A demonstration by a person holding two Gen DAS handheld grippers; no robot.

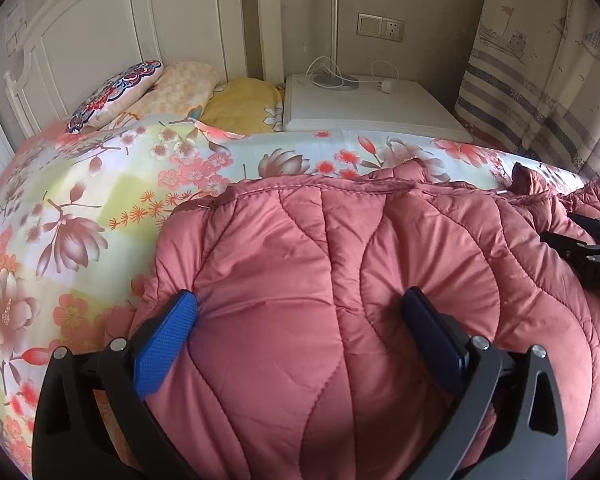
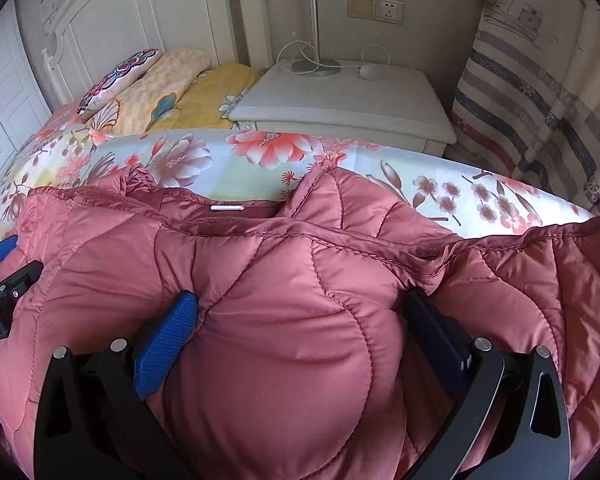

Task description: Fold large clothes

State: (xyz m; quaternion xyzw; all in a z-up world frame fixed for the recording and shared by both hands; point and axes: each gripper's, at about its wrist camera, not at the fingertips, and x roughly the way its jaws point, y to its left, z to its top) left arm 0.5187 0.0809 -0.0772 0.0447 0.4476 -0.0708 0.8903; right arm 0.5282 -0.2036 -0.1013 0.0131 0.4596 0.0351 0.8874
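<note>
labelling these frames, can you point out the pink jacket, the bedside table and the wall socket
pink jacket (image 1: 300,264): left wrist view, on the quilted fabric between the fingers.
bedside table (image 2: 340,96): right wrist view, on its bare white top.
wall socket (image 1: 392,29): left wrist view, on the outlet face.

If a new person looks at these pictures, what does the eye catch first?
First, the puffy pink quilted jacket filling the foreground on the floral bedspread. Next, the left gripper and right gripper, each with bulging padding between its fingers. Behind stand pillows and a white nightstand.
</note>
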